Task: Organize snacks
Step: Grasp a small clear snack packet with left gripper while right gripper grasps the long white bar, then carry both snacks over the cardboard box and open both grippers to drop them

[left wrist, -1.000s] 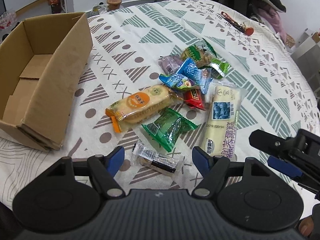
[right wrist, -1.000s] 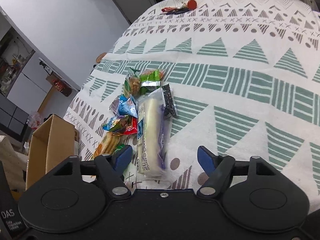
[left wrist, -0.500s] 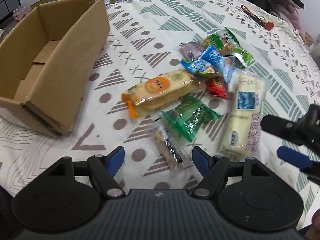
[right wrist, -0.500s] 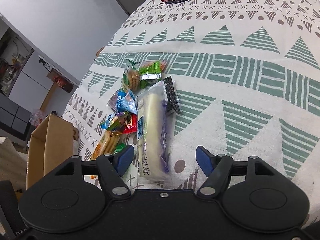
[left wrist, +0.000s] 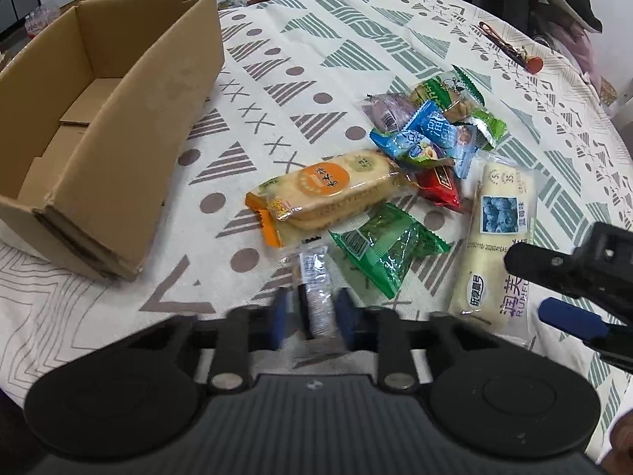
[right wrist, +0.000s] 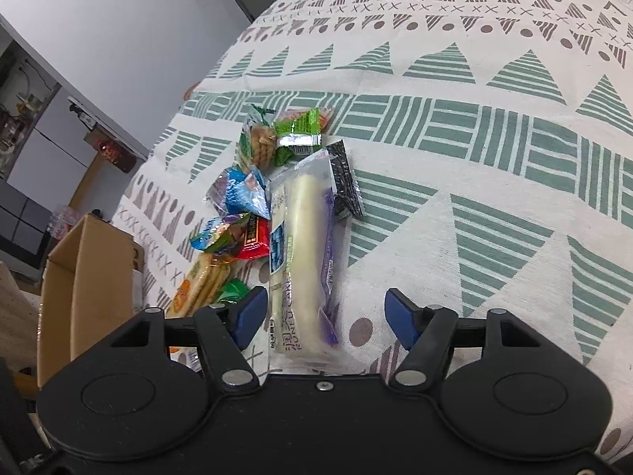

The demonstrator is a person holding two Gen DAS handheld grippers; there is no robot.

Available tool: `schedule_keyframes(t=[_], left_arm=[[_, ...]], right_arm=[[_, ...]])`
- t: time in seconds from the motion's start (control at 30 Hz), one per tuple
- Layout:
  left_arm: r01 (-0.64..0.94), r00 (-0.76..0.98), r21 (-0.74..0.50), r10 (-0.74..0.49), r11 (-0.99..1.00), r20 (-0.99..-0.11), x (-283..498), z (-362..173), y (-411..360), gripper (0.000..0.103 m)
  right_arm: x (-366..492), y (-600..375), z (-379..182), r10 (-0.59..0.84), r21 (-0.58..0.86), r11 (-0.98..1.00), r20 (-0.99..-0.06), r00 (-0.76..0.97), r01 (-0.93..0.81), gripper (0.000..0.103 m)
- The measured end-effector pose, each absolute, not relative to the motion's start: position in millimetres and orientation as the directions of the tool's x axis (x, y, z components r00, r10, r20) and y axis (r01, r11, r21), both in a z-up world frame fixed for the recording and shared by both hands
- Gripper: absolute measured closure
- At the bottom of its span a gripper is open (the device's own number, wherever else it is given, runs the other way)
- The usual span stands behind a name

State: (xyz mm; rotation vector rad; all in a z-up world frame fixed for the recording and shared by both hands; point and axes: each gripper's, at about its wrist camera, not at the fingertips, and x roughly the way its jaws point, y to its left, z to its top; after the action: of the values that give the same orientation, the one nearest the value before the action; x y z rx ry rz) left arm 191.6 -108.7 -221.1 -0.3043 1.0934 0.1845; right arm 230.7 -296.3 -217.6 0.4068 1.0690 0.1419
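patterned tablecloth (left wrist: pixel 316 51) | left tongs (left wrist: pixel 310 316) nearly closed around clear cookie packet (left wrist: pixel 314 297) | right tongs (right wrist: pixel 326 312) wide, empty; black packet (right wrist: pixel 344 182) seen only there

My blue-padded left gripper (left wrist: pixel 309 318) frames a clear, black-and-white snack packet (left wrist: pixel 314 291). Ahead of it lie an orange-ended cracker pack (left wrist: pixel 328 194) and a green wrapper (left wrist: pixel 385 251) — both on a cream tablecloth (left wrist: pixel 308 59) patterned with green and grey-brown triangles, dots and crosses. Between my right gripper's (right wrist: pixel 327 312) blue pads sits a pale yellow cake roll (right wrist: pixel 302 261) with purple print. Off to the left — a plain brown cardboard box (left wrist: pixel 130 118).
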Motion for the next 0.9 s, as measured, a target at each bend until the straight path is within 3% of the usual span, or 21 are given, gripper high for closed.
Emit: schedule_keyframes(t=[0.23,0.33,0.4,0.5,0.9], left_arm=[[-0.290,0.492,-0.166,-0.002,0.943,-0.871,186.1,-202.5,-100.4,0.085],[-0.286,0.509,-0.165,0.004,0.944,-0.861,184.3,-193.2,-98.8,0.085],[-0.285,0.517,-0.165,0.007,0.944,-0.856,183.2,-188.4,-97.7,0.085],[-0.279,0.533,-0.169,0.006,0.945,-0.846,180.9,-180.1,-96.5,0.085],[-0.268,0.596,-0.179,0.017,0.947,-0.803,165.9,-141.1,-85.2,0.085]], right_arm=[[235.6,-287.2,-221.0,0.301,0.378,0.923,-0.824,0.481,0.070,0.045],[236.4,-285.2,-224.4,0.293,0.363,0.930,-0.832,0.471,0.063,0.060],[236.6,-285.7,-226.1,0.322,0.390,0.919,-0.823,0.468,0.054,0.076],[233.4,-282.5,-220.7,0.325,0.384,0.923,-0.814,0.481,0.026,0.084],[221.6,-283.7,-192.6,0.417,0.475,0.879,-0.713,0.564,-0.050,0.089]])
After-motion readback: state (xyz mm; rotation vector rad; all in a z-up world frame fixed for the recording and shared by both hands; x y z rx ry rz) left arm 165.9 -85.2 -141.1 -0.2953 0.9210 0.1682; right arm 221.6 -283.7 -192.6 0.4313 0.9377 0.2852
